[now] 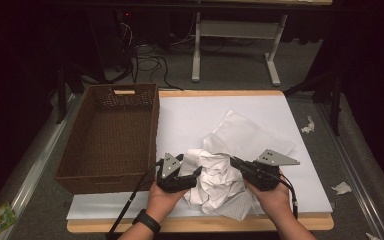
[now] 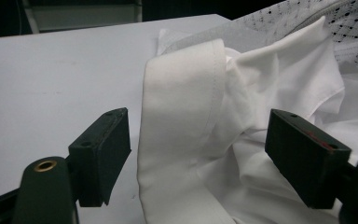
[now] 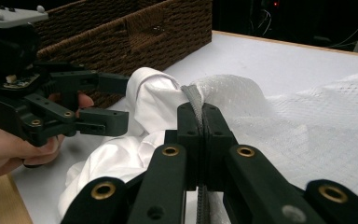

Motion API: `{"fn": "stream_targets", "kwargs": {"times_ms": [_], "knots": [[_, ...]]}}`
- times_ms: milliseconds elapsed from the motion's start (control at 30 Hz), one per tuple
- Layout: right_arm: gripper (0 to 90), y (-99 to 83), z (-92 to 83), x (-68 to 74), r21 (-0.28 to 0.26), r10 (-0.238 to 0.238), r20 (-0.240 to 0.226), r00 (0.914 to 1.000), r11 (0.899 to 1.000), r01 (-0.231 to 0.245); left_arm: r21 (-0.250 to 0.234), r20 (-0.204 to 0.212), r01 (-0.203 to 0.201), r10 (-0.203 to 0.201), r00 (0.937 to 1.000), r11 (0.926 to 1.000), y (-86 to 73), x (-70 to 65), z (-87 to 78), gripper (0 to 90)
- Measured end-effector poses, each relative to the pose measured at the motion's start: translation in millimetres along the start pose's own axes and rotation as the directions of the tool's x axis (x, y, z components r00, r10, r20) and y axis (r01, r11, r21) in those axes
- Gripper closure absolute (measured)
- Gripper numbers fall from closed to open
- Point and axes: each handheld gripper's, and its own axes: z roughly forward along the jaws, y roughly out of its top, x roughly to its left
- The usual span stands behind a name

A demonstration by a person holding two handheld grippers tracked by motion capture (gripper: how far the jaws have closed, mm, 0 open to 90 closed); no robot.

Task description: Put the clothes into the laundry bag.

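A crumpled white shirt (image 1: 215,176) lies near the table's front edge, against a white mesh bag (image 1: 245,132). My left gripper (image 1: 192,165) is open at the shirt's left side. In the left gripper view a stitched fold of the shirt (image 2: 182,93) stands between the black jaws of that gripper (image 2: 198,116), and neither pad touches it. My right gripper (image 1: 232,161) is shut on the mesh bag. In the right gripper view the jaws of that gripper (image 3: 198,112) pinch the bag's grey zip edge (image 3: 191,95), with the mesh bag (image 3: 270,107) spreading to the right and the left gripper (image 3: 121,102) beside the shirt (image 3: 151,93).
A brown wicker basket (image 1: 110,135) stands on the left of the table, its near wall close to my left hand. A white sheet (image 1: 195,115) covers the wooden tabletop. Paper scraps (image 1: 342,188) lie on the grey floor to the right.
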Motion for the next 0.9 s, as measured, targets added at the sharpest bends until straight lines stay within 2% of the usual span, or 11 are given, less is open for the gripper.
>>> {"fn": "stream_targets", "kwargs": {"times_ms": [67,100,233,300,433,500,633,667,900], "knots": [[88.8,0.0,0.3,0.0,0.002,-0.003,-0.001,1.0,1.0,0.003,0.006,0.013,0.013,-0.013,0.9998,0.9999,-0.1,2.3,-0.5,25.9],[88.8,-0.1,0.4,-0.1,0.002,-0.003,-0.001,1.0,1.0,0.003,0.006,0.038,0.026,-0.026,0.9989,0.9997,-0.4,4.3,-0.8,30.8],[88.8,-0.3,1.1,-0.9,0.003,-0.004,-0.002,1.0,1.0,0.004,0.009,0.059,0.029,-0.029,0.9979,0.9995,-0.2,7.2,-4.0,53.9],[88.8,-0.5,1.2,-1.3,0.004,-0.004,-0.002,1.0,1.0,0.004,0.004,0.07,0.033,-0.033,0.997,0.9994,0.4,7.7,-5.6,62.5],[88.8,-0.6,1.4,-1.3,0.005,-0.001,0.0,1.0,1.0,0.001,-0.003,0.093,-0.007,0.007,0.9957,1.0,3.2,0.7,-8.0,86.6],[88.8,-0.6,1.8,-1.1,0.005,-0.001,0.001,1.0,1.0,0.001,-0.005,0.112,-0.023,0.024,0.9934,0.9997,4.5,-4.8,-8.9,88.1],[88.8,-0.5,2.4,-1.2,0.006,0.003,0.001,1.0,1.0,-0.003,-0.009,0.159,-0.071,0.071,0.9848,0.9974,6.5,-20.1,-10.6,88.5],[88.8,-0.5,2.6,-1.4,0.006,0.004,0.002,1.0,1.0,-0.004,-0.012,0.168,-0.072,0.073,0.983,0.9973,6.5,-23.2,-10.3,88.5],[88.8,0.7,4.8,-1.8,0.003,0.008,0.003,1.0,1.0,-0.008,0.007,0.236,-0.123,0.118,0.9646,0.9924,5.9,-43.8,-5.4,88.7]]}}
